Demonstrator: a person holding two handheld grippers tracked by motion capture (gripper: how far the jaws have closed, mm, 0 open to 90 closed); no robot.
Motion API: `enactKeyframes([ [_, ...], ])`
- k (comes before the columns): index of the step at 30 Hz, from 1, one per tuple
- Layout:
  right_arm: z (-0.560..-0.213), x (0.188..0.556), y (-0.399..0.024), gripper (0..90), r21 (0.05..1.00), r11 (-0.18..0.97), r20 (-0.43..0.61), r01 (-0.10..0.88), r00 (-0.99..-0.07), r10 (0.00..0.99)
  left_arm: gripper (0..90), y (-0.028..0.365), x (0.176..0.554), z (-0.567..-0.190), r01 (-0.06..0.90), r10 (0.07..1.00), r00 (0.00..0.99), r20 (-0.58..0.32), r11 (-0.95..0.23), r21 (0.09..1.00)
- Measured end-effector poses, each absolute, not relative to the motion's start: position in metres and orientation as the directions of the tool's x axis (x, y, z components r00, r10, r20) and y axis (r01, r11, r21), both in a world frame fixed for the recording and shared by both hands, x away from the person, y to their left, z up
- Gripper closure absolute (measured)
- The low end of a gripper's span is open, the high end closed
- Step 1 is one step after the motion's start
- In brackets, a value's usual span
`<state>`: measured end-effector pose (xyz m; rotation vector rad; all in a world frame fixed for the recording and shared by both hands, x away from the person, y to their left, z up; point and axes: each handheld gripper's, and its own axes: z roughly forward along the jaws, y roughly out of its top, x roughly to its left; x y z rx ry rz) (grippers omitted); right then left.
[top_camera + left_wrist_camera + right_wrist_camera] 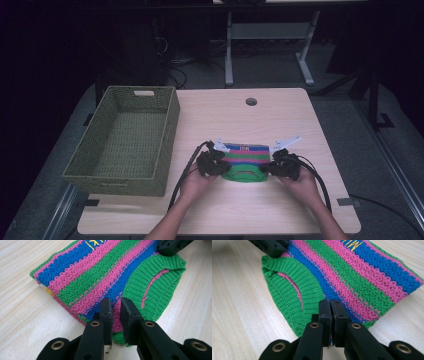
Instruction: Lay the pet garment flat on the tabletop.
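A small knitted garment (245,159) with pink, blue and green stripes and a green ribbed collar lies flat on the wooden table (290,115), near its front. My left gripper (216,161) holds its left edge and my right gripper (280,164) holds its right edge. In the left gripper view the jaws (116,303) pinch the striped edge of the knit (105,272) beside the collar. In the right gripper view the jaws (330,305) stand almost together on the garment's (362,272) near edge.
A green woven basket (169,135) stands empty on the table's left side. A round cable hole (251,101) sits at the table's far middle. Bare wood lies to the right of the garment and in front of it. Table legs and cables stand on the dark floor beyond.
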<state>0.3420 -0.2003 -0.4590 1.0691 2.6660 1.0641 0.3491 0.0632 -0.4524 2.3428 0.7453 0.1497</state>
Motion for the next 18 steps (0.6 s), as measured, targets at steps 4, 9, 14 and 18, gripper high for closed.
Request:
enactKeyframes([
  [4,-0.46,0.334,-0.201,87.3,0.637,0.518,0.18,0.571,-0.764,0.62,79.4,0.066,0.339,-0.453,0.455,0.531,0.843,-0.083,-0.624,0.636],
  [9,-0.459,0.321,-0.196,87.1,0.637,0.545,0.149,0.546,-0.78,0.607,79.3,0.07,0.329,-0.454,0.449,0.525,0.847,-0.083,-0.621,0.643],
  [14,-0.46,0.31,-0.196,86.5,0.642,0.542,0.157,0.542,-0.785,0.599,79.2,0.074,0.318,-0.455,0.441,0.513,0.854,-0.089,-0.621,0.649],
  [18,-0.459,0.302,-0.194,86.3,0.645,0.564,0.126,0.516,-0.8,0.587,79.1,0.076,0.311,-0.455,0.441,0.513,0.854,-0.092,-0.617,0.651],
])
